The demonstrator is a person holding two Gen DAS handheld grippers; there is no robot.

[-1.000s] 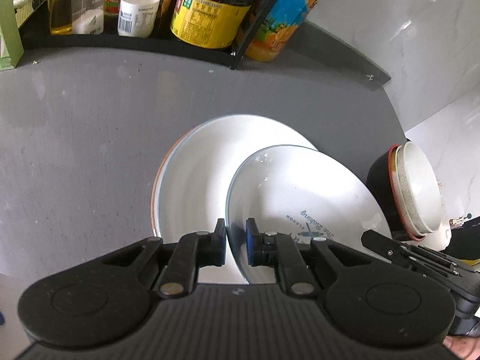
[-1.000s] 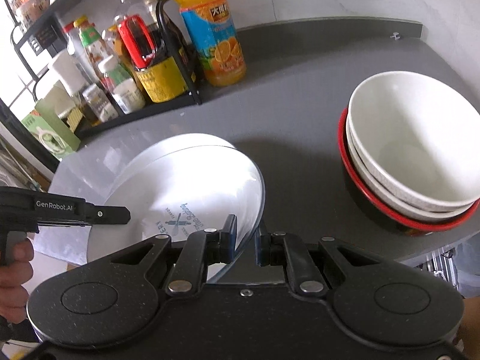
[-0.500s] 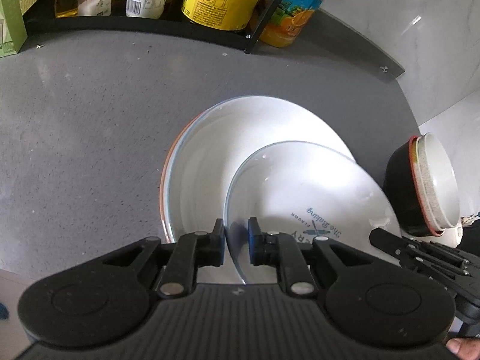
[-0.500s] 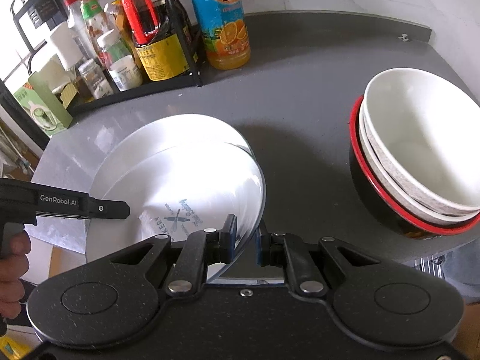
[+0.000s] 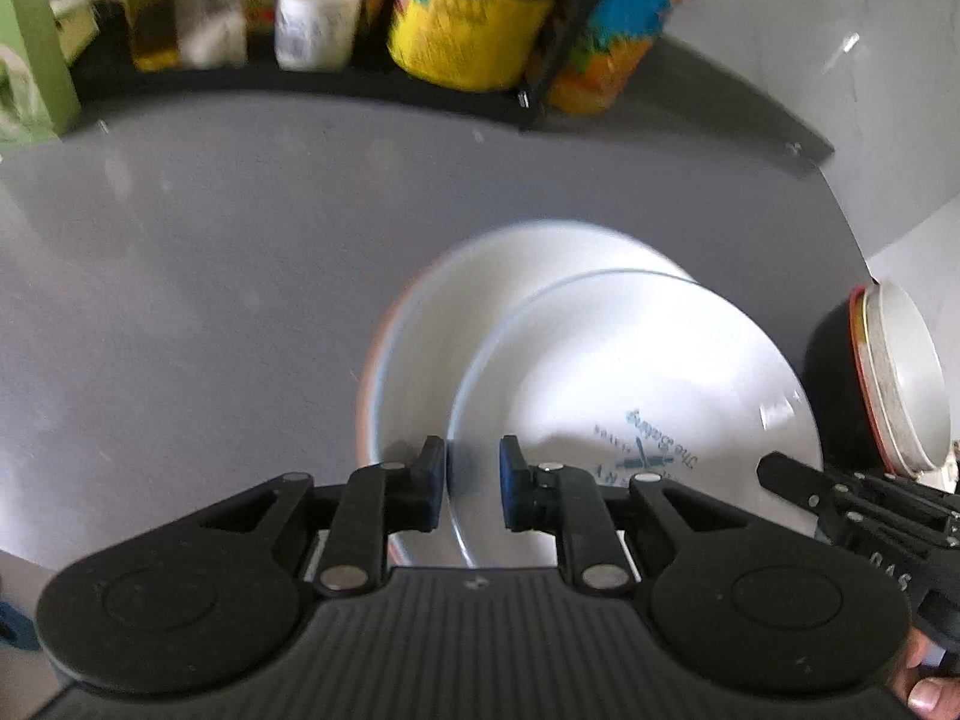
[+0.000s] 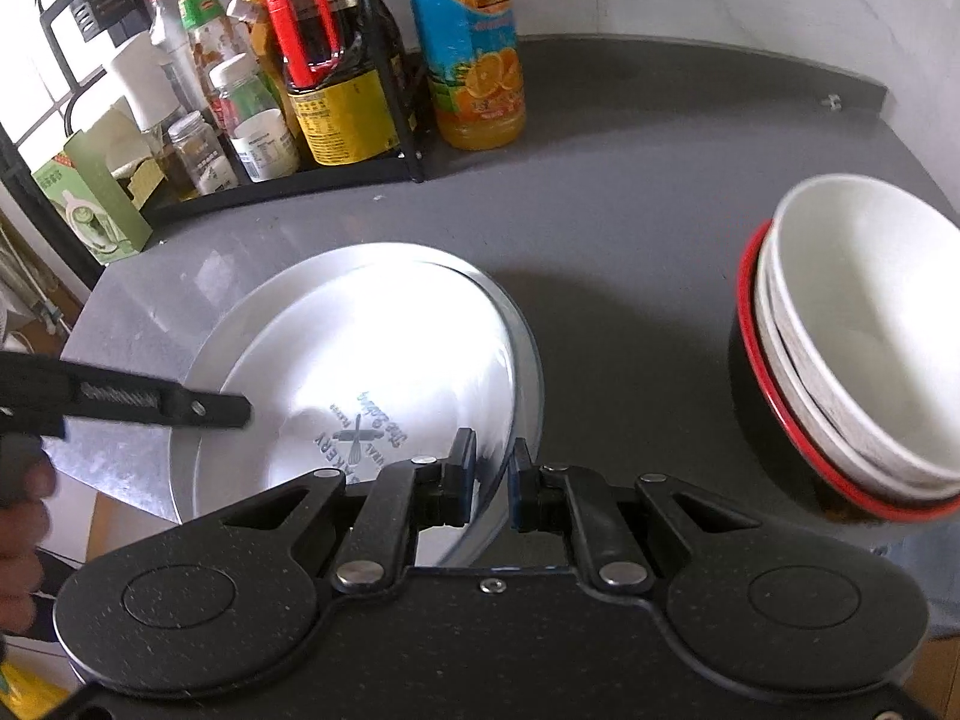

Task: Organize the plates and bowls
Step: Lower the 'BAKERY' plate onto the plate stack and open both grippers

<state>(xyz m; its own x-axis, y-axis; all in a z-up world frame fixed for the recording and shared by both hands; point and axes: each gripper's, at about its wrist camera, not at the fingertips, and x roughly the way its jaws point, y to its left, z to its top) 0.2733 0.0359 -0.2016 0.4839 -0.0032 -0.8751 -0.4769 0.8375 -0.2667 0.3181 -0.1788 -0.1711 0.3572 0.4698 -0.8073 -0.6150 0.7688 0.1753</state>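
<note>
Plate [image 5: 630, 384] with the printed logo sits tilted between both tongs, its far edge resting on a larger plate [image 5: 444, 330] that lies flat on the grey counter [image 5: 210, 276].

Left gripper [image 5: 473, 483]: jaws part open, the plate's near rim passing through the gap close to the left pad; a clear space shows on the right pad's side. Contact with the left pad cannot be told (view is motion-blurred).

Right gripper [image 6: 492, 483]: jaws likewise part open, the plate's right rim standing in the gap between the pads. Whether either pad touches the rim cannot be told.

In the right wrist view the printed plate [image 6: 372, 372] overlaps the larger plate [image 6: 528, 336], which shows as a crescent behind and to the right of it. The left gripper's finger [image 6: 150, 405] reaches over the printed plate's left side, with a hand [image 6: 24, 510] at the frame's left edge.

Bowl stack [image 6: 858, 360] stands well apart to the right: white bowls nested in a black bowl with a red rim.

At the back of the counter a black rack [image 6: 384, 90] holds bottles and jars; a juice bottle [image 6: 474, 54] stands just beside the rack on its right. A green box [image 6: 96, 204] sits at the rack's left end.
</note>
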